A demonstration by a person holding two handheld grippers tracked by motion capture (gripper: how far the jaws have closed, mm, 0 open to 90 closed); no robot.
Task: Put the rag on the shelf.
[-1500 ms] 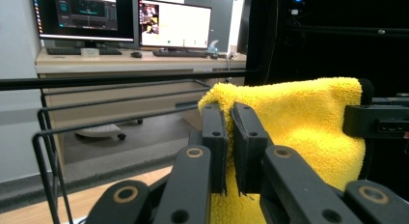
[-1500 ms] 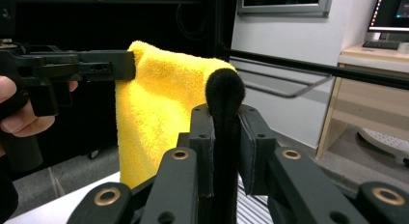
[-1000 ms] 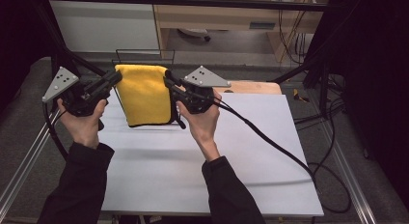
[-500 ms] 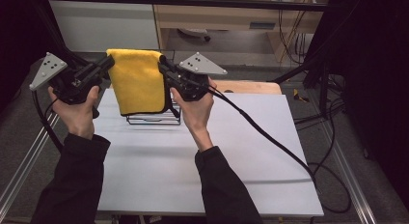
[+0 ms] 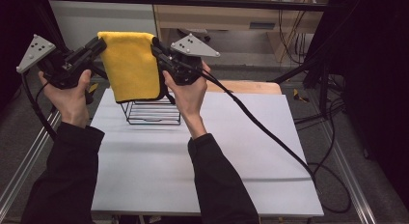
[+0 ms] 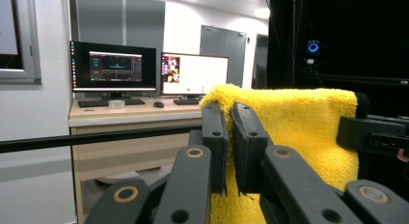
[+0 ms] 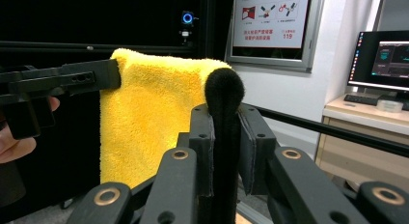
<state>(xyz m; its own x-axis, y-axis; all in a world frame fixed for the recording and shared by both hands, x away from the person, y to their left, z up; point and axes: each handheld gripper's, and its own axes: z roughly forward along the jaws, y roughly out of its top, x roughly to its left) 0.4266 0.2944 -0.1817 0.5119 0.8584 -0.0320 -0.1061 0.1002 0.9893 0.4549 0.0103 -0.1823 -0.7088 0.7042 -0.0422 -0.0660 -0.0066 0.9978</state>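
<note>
Held up above the far left part of the white rectangular table (image 5: 231, 151): a bright yellow fluffy terry cloth, folded double (image 5: 131, 64), stretched by its top edge between the two tools and hanging clear of the black wire rack (image 5: 150, 113) that stands on the table just below its lower hem. Left black two-jaw gripper (image 5: 100, 44), gripped in the person's left hand (image 5: 72, 96), clamped narrow on the cloth's upper left corner; in the left gripper view, jaws nearly together with yellow pile pinched between the pads at (image 6: 230, 137), cloth (image 6: 294, 132) spreading away to the right. Right black two-jaw gripper (image 5: 158, 46), in the right hand (image 5: 189, 91), likewise closed tight on the upper right corner; in the right gripper view a dark edge of the fabric squeezed between the pads at (image 7: 225, 147), the yellow face (image 7: 149, 122) hanging to the left, and the other gripper's jaw biting the far corner at upper left. Both tools at about the same height, cloth top roughly level. Black cable (image 5: 260, 127) trailing from the right tool across the table toward the right edge. Beyond, in the left gripper view, a desk with two lit monitors (image 6: 149, 72).
</note>
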